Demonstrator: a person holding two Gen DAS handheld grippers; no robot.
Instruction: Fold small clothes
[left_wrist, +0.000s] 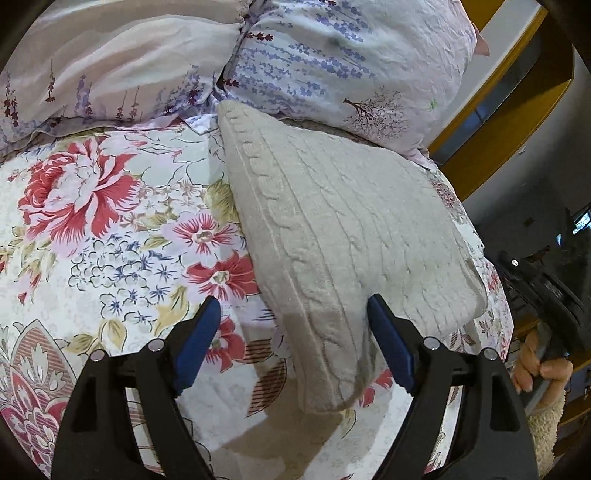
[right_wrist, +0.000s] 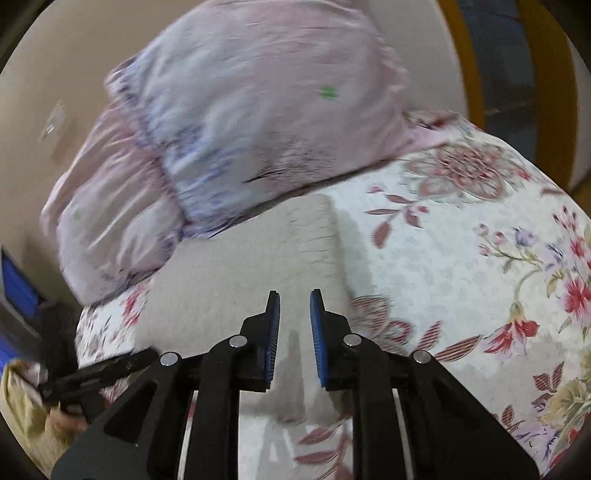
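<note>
The task item is a beige cable-knit garment. It lies on a bed covered by a floral bedspread and occupies the centre and right of the left wrist view. It appears as a compact, thick rectangle with a doubled near edge. On that evidence most of the folding is judged complete; a final fold or a squaring-up may remain. The garment type cannot be determined, because no sleeve, collar or hem is exposed.

The left tool is spread wide apart and holds nothing. Its right finger lies against the near edge of the garment; contact cannot be confirmed. The right tool has its fingers slightly apart and holds nothing. It sits above the near portion of the garment at the lower centre of the right wrist view.

Two pillows lie across the upper part of both views and touch or overlap the far edge of the garment. The right wrist view is motion-blurred, so knit texture and fold lines are illegible there. The far end of the garment is hidden under the pillows.
</note>
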